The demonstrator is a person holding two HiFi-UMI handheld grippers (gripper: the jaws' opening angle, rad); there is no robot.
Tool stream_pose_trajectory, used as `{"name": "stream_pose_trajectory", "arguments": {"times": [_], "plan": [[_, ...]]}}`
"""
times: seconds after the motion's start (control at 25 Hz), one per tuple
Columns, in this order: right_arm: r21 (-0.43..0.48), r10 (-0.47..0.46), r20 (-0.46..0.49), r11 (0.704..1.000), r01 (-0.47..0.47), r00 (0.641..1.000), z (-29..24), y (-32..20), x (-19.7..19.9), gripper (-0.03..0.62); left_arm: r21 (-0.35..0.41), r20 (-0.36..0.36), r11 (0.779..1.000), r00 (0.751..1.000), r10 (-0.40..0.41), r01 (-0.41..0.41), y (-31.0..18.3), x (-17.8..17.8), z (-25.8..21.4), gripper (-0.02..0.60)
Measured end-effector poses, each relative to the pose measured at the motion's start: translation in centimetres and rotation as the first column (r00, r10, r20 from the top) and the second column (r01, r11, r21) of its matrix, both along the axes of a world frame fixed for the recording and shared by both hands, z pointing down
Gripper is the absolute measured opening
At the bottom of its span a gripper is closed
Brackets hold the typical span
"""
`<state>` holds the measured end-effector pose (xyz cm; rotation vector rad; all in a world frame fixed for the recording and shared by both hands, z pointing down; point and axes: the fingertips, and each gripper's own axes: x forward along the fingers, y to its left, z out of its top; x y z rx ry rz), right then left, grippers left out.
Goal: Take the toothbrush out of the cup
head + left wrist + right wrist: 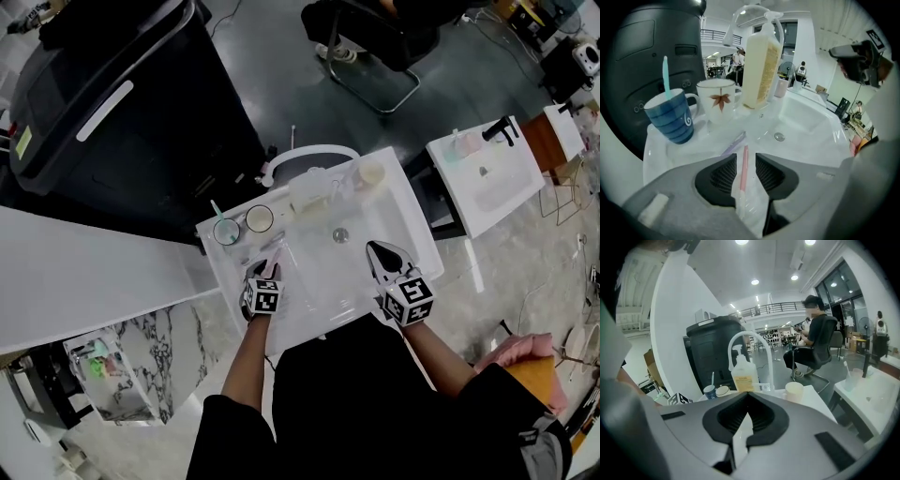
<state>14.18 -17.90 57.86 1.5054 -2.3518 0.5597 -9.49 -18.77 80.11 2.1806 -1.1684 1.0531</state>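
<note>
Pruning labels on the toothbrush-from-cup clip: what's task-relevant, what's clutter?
Job: blue cup; teal toothbrush standing in it; pink toothbrush between the open jaws of the left hand-held gripper.
Lying about: white mug; soap bottle; purple toothbrush, lying flat; right hand-held gripper, shut, empty.

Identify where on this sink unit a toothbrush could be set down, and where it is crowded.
Free: the basin around the drain, and the right rim between the beige cup and the right gripper. Crowded: the back-left corner, with the blue cup, white mug and soap bottle close together; a purple toothbrush lies before them.
</note>
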Motion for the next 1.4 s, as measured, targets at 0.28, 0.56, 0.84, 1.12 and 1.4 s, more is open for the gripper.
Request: {"name": "stream_pose_trajectory", "arguments": {"times": [0.28,0.56,0.84,1.12,1.4], "plan": [[0.008,-0.07,0.024,0.998,0.07,0.997,-1.0,6.3,-5.6,0.0,0.114,-0.162,0.984,0.979,-0.12,0.139,3.7,-2.7,-7.7,0.112],[0.037,-0.171,0.022,0.985,0.17,0.985,-1.9,11.9,-11.9,0.0,0.21,-0.315,0.937,0.927,-0.204,0.278,8.4,-6.1,-14.7,0.112],[0.124,-0.289,0.049,0.951,0.282,0.956,-3.6,15.0,-17.0,0.002,0.289,-0.483,0.876,0.849,-0.214,0.386,14.6,-8.9,-21.4,0.104],[0.105,-0.324,0.03,0.942,0.32,0.945,-3.2,13.4,-20.5,0.012,0.326,-0.568,0.834,0.797,-0.204,0.445,18.6,-10.5,-25.1,0.025],[0.06,-0.353,0.037,0.935,0.35,0.935,-1.4,6.9,-24.2,0.074,0.307,-0.61,0.819,0.761,-0.221,0.484,17.6,-12.7,-25.2,0.021]]}}
